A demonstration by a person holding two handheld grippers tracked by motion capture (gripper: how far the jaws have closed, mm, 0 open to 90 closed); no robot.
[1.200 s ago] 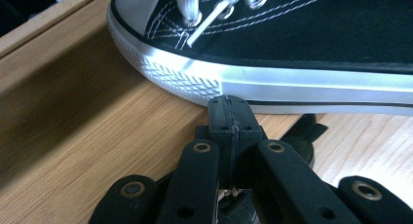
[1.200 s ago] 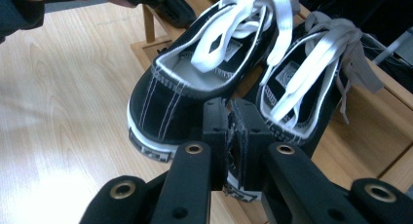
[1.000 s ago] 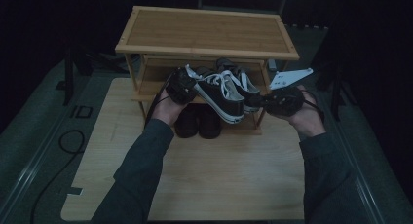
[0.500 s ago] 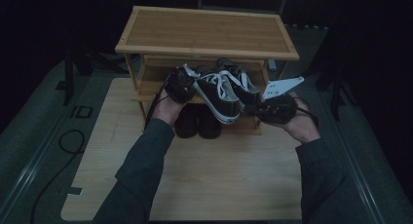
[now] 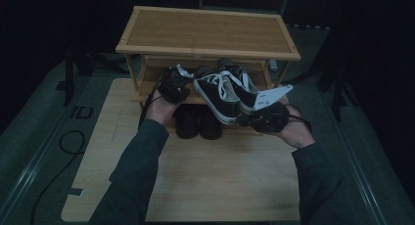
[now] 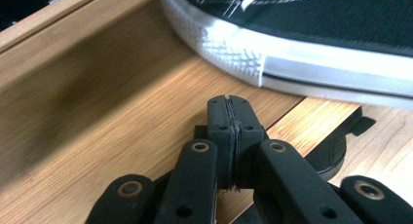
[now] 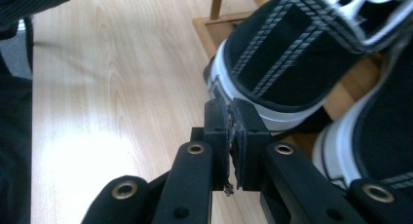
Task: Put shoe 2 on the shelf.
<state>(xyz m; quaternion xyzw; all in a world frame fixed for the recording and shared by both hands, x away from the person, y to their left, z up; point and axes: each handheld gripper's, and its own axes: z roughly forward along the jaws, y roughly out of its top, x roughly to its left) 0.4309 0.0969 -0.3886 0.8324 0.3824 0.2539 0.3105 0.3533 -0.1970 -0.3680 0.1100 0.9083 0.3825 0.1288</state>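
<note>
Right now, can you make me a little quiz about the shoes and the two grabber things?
1. True or false: the left gripper has its jaws shut with nothing between them.
2. Which shelf do the black-and-white sneakers sit on? A) the top shelf B) the middle shelf C) the floor mat
3. Fill in: below the sneakers, on the bottom level of the shoe rack, stands a pair of dark ____.

Key:
1. True. In the left gripper view the pads meet, over the wooden shelf.
2. B. They lie on the middle shelf, heels toward the person. The right gripper, also shut, is at one heel.
3. shoes.
</note>
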